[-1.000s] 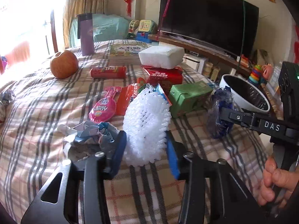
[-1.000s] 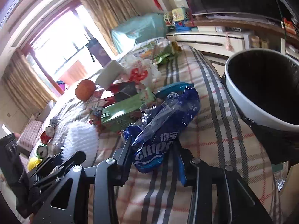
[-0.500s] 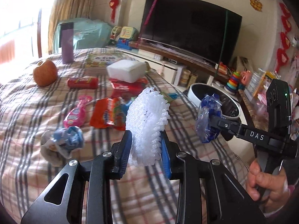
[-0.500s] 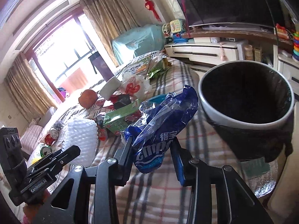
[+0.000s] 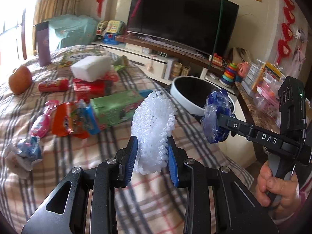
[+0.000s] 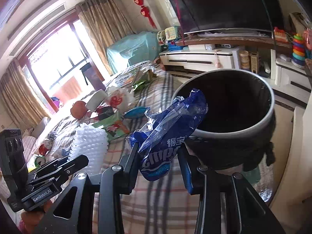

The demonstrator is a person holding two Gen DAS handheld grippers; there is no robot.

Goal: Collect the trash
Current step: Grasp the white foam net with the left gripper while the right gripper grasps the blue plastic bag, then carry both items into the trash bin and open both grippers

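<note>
My left gripper (image 5: 153,152) is shut on a white foam fruit net (image 5: 154,124), held upright above the plaid bed cover. To its right, my right gripper (image 6: 158,159) is shut on a crumpled blue plastic wrapper (image 6: 171,124) with white lettering. In the right wrist view the wrapper's top overlaps the near rim of the round trash bin (image 6: 271,105), which is white with a black liner. In the left wrist view that bin (image 5: 183,102) stands off the bed's edge, behind the blue wrapper (image 5: 216,117). A hand (image 5: 276,185) grips the right tool's handle.
On the bed lie a green box (image 5: 115,107), red and orange snack packets (image 5: 66,119), a pink packet (image 5: 41,126), a crumpled wrapper (image 5: 25,152), a white tissue pack (image 5: 91,68) and an apple (image 5: 19,80). A TV (image 5: 181,19) and a low cabinet (image 6: 202,60) stand beyond the bin.
Both grippers have swung right and slightly up toward the bin with their loads. The bin has grown large in the right wrist view. The left jaws squeezed tighter on the foam net early on.
</note>
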